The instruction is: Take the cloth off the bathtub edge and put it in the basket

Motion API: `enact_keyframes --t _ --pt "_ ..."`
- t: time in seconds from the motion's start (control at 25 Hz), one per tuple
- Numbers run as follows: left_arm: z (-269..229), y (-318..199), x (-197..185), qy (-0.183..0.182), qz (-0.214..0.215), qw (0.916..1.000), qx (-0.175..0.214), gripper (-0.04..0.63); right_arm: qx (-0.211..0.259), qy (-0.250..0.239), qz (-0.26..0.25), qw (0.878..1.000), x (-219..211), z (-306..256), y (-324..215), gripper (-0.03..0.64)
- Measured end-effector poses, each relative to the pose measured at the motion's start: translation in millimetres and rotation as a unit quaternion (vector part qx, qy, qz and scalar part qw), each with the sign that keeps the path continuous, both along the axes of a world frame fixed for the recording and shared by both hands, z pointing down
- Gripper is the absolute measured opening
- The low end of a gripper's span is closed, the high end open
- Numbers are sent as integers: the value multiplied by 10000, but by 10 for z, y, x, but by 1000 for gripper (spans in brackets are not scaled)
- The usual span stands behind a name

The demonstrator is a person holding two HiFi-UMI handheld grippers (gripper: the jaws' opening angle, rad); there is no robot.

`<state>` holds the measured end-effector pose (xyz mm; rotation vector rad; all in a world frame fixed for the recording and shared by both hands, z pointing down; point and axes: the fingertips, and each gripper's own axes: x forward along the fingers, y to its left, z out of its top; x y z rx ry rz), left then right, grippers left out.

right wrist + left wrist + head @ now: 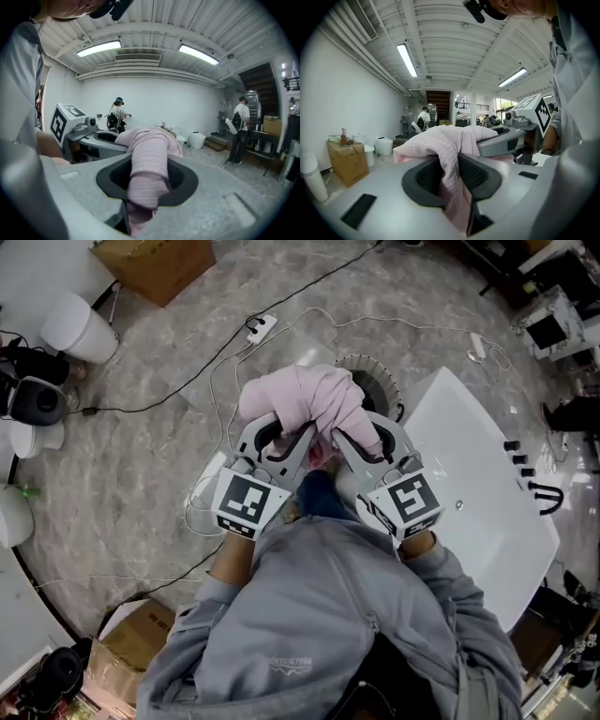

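Dressed in a loose grey sweatshirt [319, 615], long sleeves [441, 566] reaching the wrists, small pale print at the chest. Fitted with a pale grey moulded plastic left gripper [278, 435] and matching right gripper [361, 437], black ribbed jaw linings, each topped by a white cube with black square markers [246, 502].

cloth [305, 399]: pale pink, waffle weave
tub [478, 512]: white
floor [141, 456]: grey, marbled
left gripper [291, 434], right gripper [361, 434]: grey, black-and-white markers
box [155, 263]: brown

cloth [302, 399] between the left hand-held gripper [287, 432] and right hand-held gripper [364, 433] (basket [377, 361] just behind), bathtub [473, 498] to the right.
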<state>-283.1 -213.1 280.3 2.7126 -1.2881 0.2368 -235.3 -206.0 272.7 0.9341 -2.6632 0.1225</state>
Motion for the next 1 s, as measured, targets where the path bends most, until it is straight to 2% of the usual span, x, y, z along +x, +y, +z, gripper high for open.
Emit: enact_keyframes --t 0.48,0.72,0.88,1.0 --pt "-32 -1141 899 -190 1031 9945 -31 95 -151 -16 800 9967 881 17 -1029 118" --pt "1 -1486 1327 -187 1525 9881 -19 95 -99 43 1230 9923 1269 25 -1328 118" --pt "40 -1624 1521 -153 1875 9821 -13 95 -38 -154 1648 9862 1418 -5 -1466 118" --pt "39 -1736 1625 -144 2125 9771 -13 95 -61 -101 1924 9812 1519 27 -1541 118"
